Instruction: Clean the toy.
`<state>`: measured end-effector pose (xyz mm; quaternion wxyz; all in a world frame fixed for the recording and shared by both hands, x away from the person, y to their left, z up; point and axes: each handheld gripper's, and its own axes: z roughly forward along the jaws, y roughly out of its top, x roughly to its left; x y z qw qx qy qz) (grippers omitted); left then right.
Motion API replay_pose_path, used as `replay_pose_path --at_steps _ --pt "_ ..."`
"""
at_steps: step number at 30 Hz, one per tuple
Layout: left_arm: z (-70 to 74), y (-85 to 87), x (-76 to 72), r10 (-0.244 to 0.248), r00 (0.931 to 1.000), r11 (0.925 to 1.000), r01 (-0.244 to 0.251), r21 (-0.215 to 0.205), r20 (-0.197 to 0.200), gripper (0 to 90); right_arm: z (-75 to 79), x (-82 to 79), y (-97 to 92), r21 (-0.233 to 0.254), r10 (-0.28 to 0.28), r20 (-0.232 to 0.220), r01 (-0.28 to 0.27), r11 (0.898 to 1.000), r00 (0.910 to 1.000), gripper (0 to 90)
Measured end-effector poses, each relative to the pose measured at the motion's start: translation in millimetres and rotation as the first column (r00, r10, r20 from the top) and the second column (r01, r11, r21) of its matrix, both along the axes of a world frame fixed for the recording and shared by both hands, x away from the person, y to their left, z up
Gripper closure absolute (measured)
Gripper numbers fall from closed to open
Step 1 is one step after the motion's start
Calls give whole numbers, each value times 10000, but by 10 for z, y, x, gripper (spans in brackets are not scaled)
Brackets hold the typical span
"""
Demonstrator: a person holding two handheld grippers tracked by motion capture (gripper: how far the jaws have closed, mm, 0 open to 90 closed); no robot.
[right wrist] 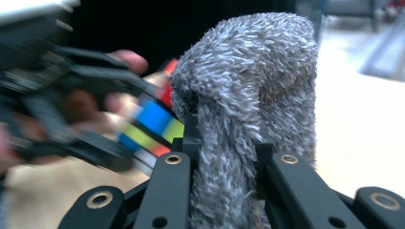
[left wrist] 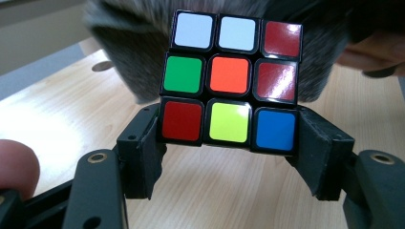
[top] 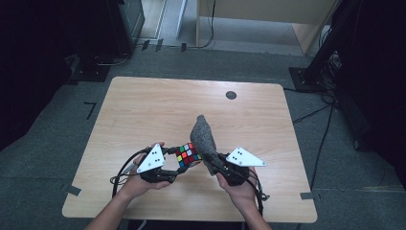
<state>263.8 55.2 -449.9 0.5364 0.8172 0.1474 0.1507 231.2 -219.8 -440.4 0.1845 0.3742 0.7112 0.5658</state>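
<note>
High view, nearest first: two forearms come in from the bottom edge, each hand wrapped round a gripper over the near half of the wooden table [top: 143, 103]. The left gripper [top: 178, 160] is clenched on a Rubik's cube [top: 188, 154], held just above the table near its middle; in the left gripper view the two black jaws press on the cube's [left wrist: 231, 81] bottom row from either side, and the face turned to the camera reads white, white, dark red on top, green, orange, dark red in the middle, red, yellow, blue below. A fingertip [left wrist: 16, 167] shows at that view's left edge. The right gripper [top: 213, 165] grasps a grey fuzzy cloth [top: 203, 136], which stands up from the jaws in a rounded hump and leans against the cube's right side, touching it. In the right gripper view the jaws pinch a narrow fold of the cloth [right wrist: 248, 95] between them, and the rest billows out above; to its left, blurred, are the cube [right wrist: 150, 121] and the left gripper [right wrist: 62, 109] with the hand round it. Behind the cube in the left gripper view the cloth [left wrist: 119, 57] covers most of the background. Farther off, a dark round cable hole [top: 231, 95] sits near the table's far edge, right of centre. Beyond the table lie grey carpet, cables [top: 318, 112] trailing along the right side, dark equipment stands, and a pale wooden cabinet [top: 268, 12] at the back.
</note>
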Motion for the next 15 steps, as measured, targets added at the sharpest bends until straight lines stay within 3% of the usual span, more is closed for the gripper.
replay_pose_path --at_steps 2,4,7,9,12,15 --pt "-7 -1 2 44 10000 10000 -44 70 35 342 -19 22 -23 -201 -337 -176 333 9992 9993 774" --pt "-16 -14 -5 108 9998 9996 -112 252 142 343 14 0 -37 -56 -416 35 416 9991 9991 773" --pt "-16 -43 -19 66 9998 9993 -73 354 193 342 122 -95 20 335 139 622 -160 9993 9980 771" --pt "5 -39 -28 -42 9999 9999 41 120 104 342 163 -142 89 193 404 815 -421 9989 9959 770" --pt "33 2 -21 -97 10000 9999 97 -113 17 342 132 -120 86 466 331 582 -358 9983 9978 771" --pt "50 34 -4 -1 10000 9995 -1 -302 -82 342 47 -50 24 178 -99 181 96 9998 9998 772"
